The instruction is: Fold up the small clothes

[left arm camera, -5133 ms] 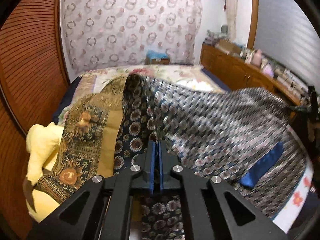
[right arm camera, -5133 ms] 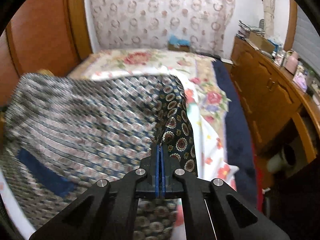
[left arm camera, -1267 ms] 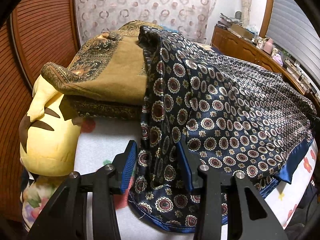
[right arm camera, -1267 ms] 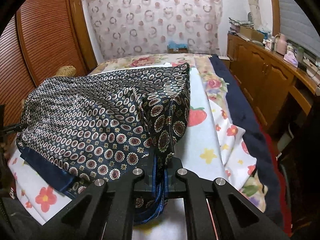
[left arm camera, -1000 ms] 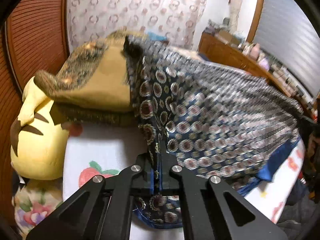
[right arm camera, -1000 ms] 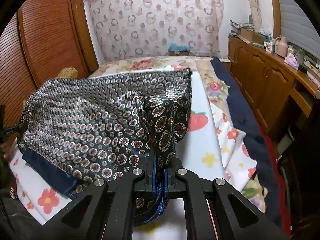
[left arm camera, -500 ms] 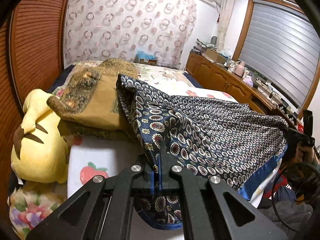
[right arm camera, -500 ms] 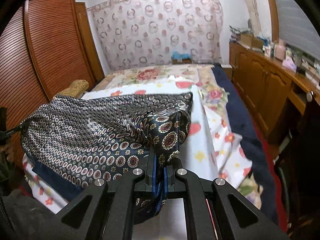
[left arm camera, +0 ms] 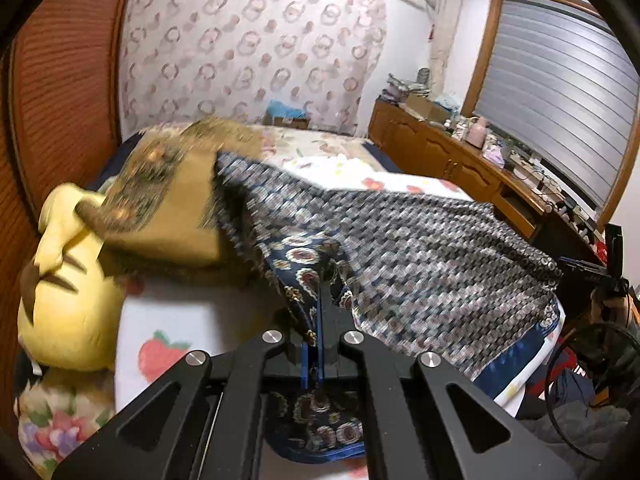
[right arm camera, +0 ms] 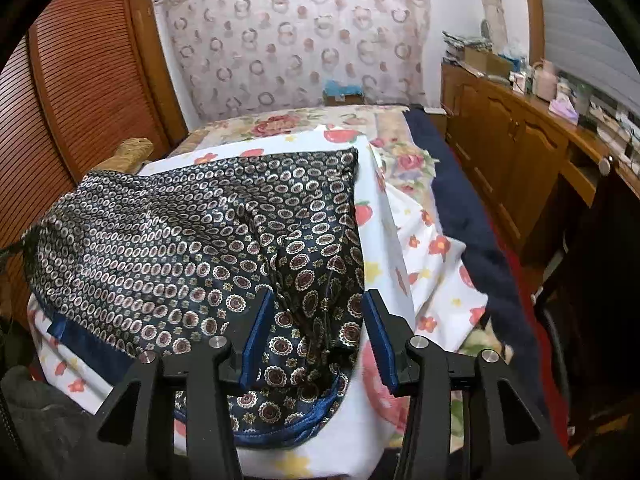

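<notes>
Garment: a navy patterned cloth point(right arm camera: 192, 240) with a plain blue hem lies spread across the bed point(right arm camera: 404, 264), over a white sheet printed with fruit and flowers.
Left gripper point(left arm camera: 319, 320): fingers clenched on a bunched corner of the cloth, which is pulled up off the sheet; the rest of the fabric streams away to the right, motion-blurred.
Right gripper point(right arm camera: 316, 328): jaws opening; the blue pads stand apart on either side of a crumpled fold of the cloth, which sits between them without being pressed.
Only in the left wrist view: a yellow plush toy point(left arm camera: 68, 280) at the left edge of the bed, a mustard-gold patterned fabric point(left arm camera: 168, 204) draped over it and touching the navy cloth, and grey window blinds point(left arm camera: 560, 92) on the right.
Only in the right wrist view: the slatted wooden wardrobe doors point(right arm camera: 92, 92) and a dark blue blanket point(right arm camera: 468, 220) along the bed's right side.
Both views: a ring-patterned curtain point(right arm camera: 296, 40) behind the bed, a wooden cabinet point(right arm camera: 520, 148) with clutter on top.
</notes>
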`<state>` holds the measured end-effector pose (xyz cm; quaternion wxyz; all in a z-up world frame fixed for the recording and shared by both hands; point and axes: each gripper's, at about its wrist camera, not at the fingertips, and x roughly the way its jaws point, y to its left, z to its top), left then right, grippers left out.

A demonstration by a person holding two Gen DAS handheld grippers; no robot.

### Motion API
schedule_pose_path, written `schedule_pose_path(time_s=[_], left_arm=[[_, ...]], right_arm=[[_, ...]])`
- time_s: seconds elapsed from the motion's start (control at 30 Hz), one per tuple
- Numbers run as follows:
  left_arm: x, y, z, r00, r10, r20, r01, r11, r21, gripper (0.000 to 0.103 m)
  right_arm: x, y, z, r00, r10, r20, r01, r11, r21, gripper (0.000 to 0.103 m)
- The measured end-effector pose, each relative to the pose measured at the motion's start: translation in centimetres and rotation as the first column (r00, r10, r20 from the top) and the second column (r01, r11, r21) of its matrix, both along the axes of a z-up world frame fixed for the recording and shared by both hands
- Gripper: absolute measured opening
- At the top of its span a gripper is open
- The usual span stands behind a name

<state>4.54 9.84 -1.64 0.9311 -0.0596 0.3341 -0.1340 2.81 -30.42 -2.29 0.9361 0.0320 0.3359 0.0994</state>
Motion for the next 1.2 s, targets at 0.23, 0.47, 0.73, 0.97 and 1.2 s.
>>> schedule_pose_path(time_s=[0.23,0.47,0.73,0.97,1.2], left_arm=[[2.3,-5.2,2.3,0.995,-0.096,0.034,0.096,0.995,0.020,0.003],[4.5,-11.3,5.0,0.970,-0.233,0.069,0.231,0.972,0.035,0.003],[7.6,-18.4,5.2,0.921,-0.388,0.039,0.386,0.921,0.052,0.003],[6.7,-22.9,7.0,0.874,-0.482,0.063,0.480,0.876,0.052,0.003],[6.0,-25.3,6.7,0.856,-0.514,0.045,0.510,0.856,0.080,0.009]], right_arm=[[-0.5,-0.1,-0.3,0.996,0.032,0.082,-0.038,0.997,0.074,0.050],[0.0,0.5,-0.4,0.992,0.068,0.108,-0.073,0.996,0.050,0.050],[1.0,0.5,-0.8,0.993,0.051,0.103,-0.056,0.997,0.046,0.050],[0.8,0.3,0.0,0.992,0.056,0.111,-0.061,0.997,0.043,0.050],[0.6,-0.1,0.3,0.990,0.062,0.126,-0.068,0.997,0.043,0.050]])
